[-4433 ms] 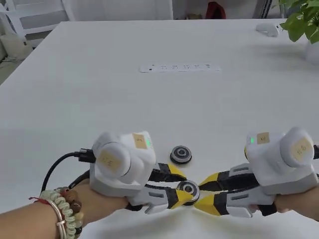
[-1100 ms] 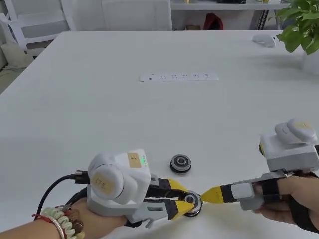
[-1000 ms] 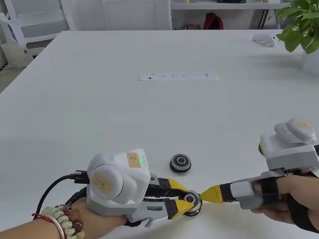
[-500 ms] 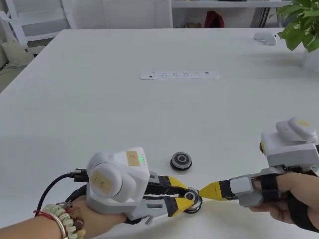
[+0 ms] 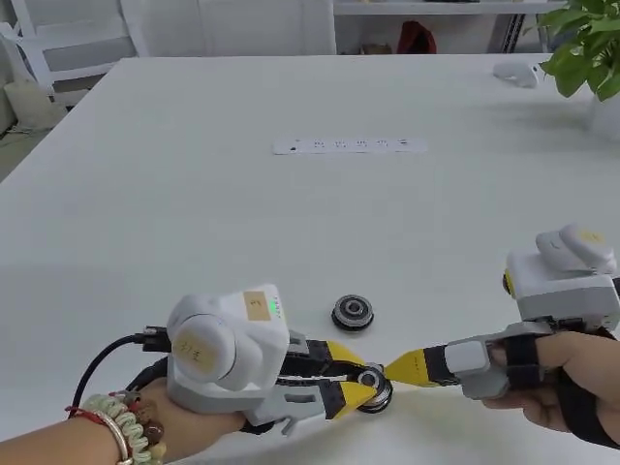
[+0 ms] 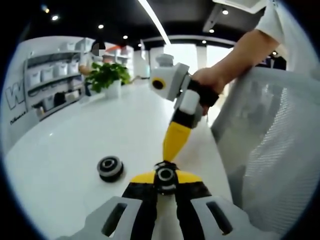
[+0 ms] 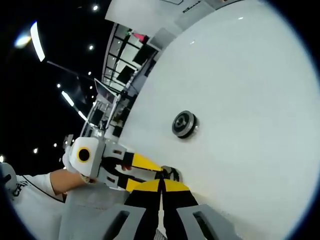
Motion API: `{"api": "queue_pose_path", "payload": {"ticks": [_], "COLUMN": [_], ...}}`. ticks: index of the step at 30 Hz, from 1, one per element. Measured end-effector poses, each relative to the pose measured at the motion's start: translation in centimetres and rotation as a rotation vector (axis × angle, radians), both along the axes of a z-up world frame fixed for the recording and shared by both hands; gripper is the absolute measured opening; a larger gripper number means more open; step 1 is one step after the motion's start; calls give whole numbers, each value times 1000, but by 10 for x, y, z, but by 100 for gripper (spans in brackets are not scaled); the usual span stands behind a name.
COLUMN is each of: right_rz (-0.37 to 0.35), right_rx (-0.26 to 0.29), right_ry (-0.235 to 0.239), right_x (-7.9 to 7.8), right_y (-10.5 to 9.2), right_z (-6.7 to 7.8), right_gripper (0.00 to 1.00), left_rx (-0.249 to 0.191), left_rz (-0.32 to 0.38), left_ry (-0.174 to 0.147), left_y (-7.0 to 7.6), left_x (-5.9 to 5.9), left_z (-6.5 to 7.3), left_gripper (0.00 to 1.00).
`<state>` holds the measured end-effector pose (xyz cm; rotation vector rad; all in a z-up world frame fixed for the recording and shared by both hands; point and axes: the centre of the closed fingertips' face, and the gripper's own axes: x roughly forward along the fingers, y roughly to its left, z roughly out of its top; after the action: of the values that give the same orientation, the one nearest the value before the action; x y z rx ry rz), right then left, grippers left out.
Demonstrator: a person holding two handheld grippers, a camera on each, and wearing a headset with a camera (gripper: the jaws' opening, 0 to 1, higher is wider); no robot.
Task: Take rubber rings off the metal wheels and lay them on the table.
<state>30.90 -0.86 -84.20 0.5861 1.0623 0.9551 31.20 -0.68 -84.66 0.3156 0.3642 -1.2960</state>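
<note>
The head view takes in the whole white table (image 5: 174, 194). A power strip (image 5: 349, 146) lies far across it, and a potted plant (image 5: 584, 39) stands at the far right with a small white object (image 5: 515, 71) just left of it. A black cable (image 5: 108, 351) runs back from the left gripper (image 5: 360, 378), past a beaded bracelet (image 5: 118, 422) on the wrist.

The left gripper view brings the work closer. Its own two yellow-tipped jaws are clamped on the held wheel (image 6: 165, 176), one on either side. The right gripper (image 6: 174, 145) reaches in from the far side with its jaws pressed together and its tip touching the wheel's rim. I cannot tell whether that tip nips the rubber. A mesh chair back (image 6: 270, 145) also stands to the right there. The right gripper view looks along its own closed jaws to the same wheel, with the left gripper beyond it.

Each wheel is a small metal disc with a bright hub and dark rubber round its rim. The held wheel sits low at the near edge of the table. The loose wheel (image 5: 353, 312) lies flat just beyond it, apart from both grippers, with its rubber ring (image 5: 337, 313) on.

Counted: two wheels, two grippers, one power strip, one plant.
</note>
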Motion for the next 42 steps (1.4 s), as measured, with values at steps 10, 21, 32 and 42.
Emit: {"api": "queue_pose_path", "payload": {"ticks": [10, 21, 32, 42], "right_rz": [1, 1, 7, 1], "right_rx": [6, 17, 27, 45], "right_ry": [-3, 3, -1, -2], "right_x": [1, 0, 0, 1], "right_y": [1, 4, 9, 9], "right_z": [1, 4, 7, 11], "right_gripper": [0, 0, 0, 0], "left_rx": [0, 5, 12, 16], "left_rz": [4, 1, 0, 2], "left_ry": [5, -5, -9, -18], "left_y": [0, 0, -2, -1], "left_x": [1, 1, 1, 1], "left_z": [0, 0, -2, -1], "left_gripper": [14, 14, 14, 14]}}
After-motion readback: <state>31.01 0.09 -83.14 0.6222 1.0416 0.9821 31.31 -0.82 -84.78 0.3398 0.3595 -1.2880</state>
